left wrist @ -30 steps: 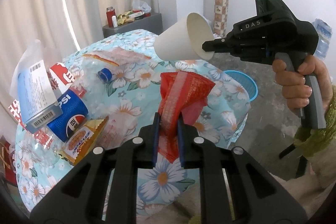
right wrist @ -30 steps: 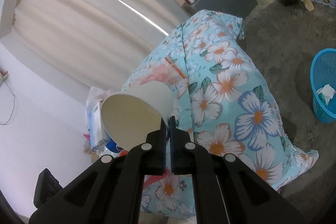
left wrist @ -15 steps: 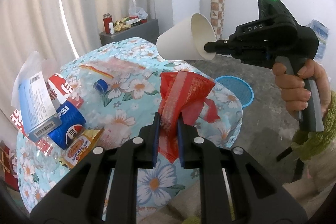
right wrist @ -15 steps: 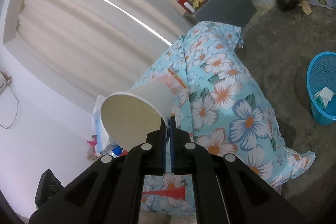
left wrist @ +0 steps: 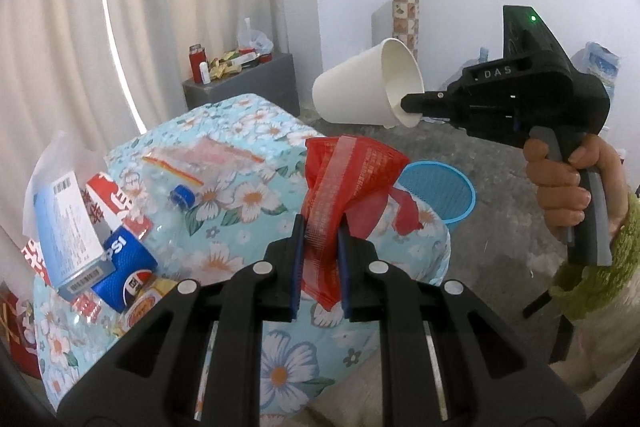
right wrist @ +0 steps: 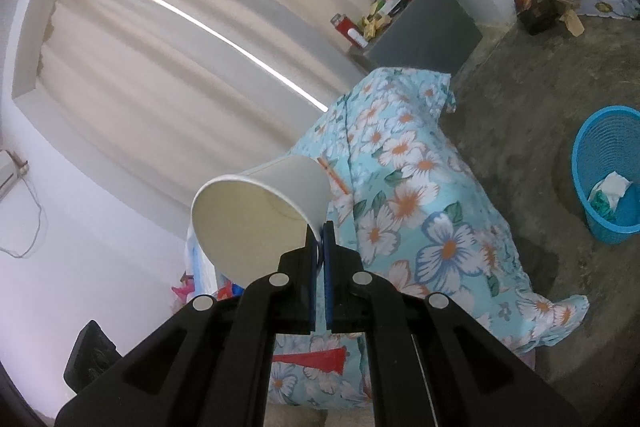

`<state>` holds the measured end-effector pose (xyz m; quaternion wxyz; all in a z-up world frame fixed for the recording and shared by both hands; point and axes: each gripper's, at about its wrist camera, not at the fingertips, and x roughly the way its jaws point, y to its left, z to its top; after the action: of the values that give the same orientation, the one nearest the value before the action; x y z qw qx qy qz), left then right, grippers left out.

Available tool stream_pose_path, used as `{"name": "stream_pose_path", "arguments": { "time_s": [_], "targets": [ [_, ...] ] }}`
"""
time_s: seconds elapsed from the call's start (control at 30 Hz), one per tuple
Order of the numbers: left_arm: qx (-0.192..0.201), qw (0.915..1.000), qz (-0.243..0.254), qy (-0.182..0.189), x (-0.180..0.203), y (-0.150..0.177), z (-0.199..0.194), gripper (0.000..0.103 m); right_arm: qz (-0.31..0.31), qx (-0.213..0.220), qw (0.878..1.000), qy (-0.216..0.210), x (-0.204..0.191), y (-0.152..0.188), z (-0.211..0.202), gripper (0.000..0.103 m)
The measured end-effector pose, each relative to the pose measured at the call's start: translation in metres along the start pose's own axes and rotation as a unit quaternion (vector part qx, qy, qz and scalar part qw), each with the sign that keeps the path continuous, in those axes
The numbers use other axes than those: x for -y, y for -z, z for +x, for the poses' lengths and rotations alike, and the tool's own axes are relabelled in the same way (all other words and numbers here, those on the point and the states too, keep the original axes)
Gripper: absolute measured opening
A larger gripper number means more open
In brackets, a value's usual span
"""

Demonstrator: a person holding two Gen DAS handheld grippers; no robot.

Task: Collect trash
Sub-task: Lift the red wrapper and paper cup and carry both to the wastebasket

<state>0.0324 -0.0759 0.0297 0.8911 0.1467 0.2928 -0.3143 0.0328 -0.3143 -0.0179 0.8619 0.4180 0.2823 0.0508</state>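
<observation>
Left gripper (left wrist: 320, 227) clamped on red wrapper (left wrist: 344, 179); right gripper (right wrist: 319, 239) pinching paper cup (right wrist: 260, 211) rim. Carry level toward blue basket (right wrist: 580, 163) at 3 o'clock; release directly above.

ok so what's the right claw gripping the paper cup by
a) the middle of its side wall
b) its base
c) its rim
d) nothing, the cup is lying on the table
c: in the right wrist view the right claw is shut on the edge of the paper cup's open mouth, and the cup hangs in the air above the flowered table.
</observation>
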Motion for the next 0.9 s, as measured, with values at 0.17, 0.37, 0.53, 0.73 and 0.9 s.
{"name": "stream_pose_path", "arguments": {
  "time_s": [0.17, 0.37, 0.53, 0.73, 0.9],
  "targets": [
    [0.007, 0.9999, 0.006, 0.004, 0.006, -0.009, 0.001, 0.013, 0.007, 0.016, 1.000, 0.000, 0.006, -0.003, -0.014, 0.003],
    [0.009, 0.9998, 0.015, 0.007, 0.014, -0.012, 0.002, 0.013, 0.013, 0.025, 1.000, -0.002, 0.013, -0.006, -0.023, 0.003],
    [0.009, 0.9998, 0.017, 0.008, 0.015, -0.012, 0.004, 0.013, 0.013, 0.027, 1.000, -0.003, 0.014, -0.006, -0.025, 0.003],
    [0.009, 0.9998, 0.016, 0.008, 0.015, -0.013, 0.004, 0.013, 0.014, 0.027, 1.000, -0.003, 0.015, -0.007, -0.026, 0.003],
    [0.011, 0.9998, 0.017, 0.008, 0.015, -0.013, 0.005, 0.013, 0.015, 0.030, 0.999, -0.004, 0.016, -0.006, -0.028, 0.003]
  ]
}}
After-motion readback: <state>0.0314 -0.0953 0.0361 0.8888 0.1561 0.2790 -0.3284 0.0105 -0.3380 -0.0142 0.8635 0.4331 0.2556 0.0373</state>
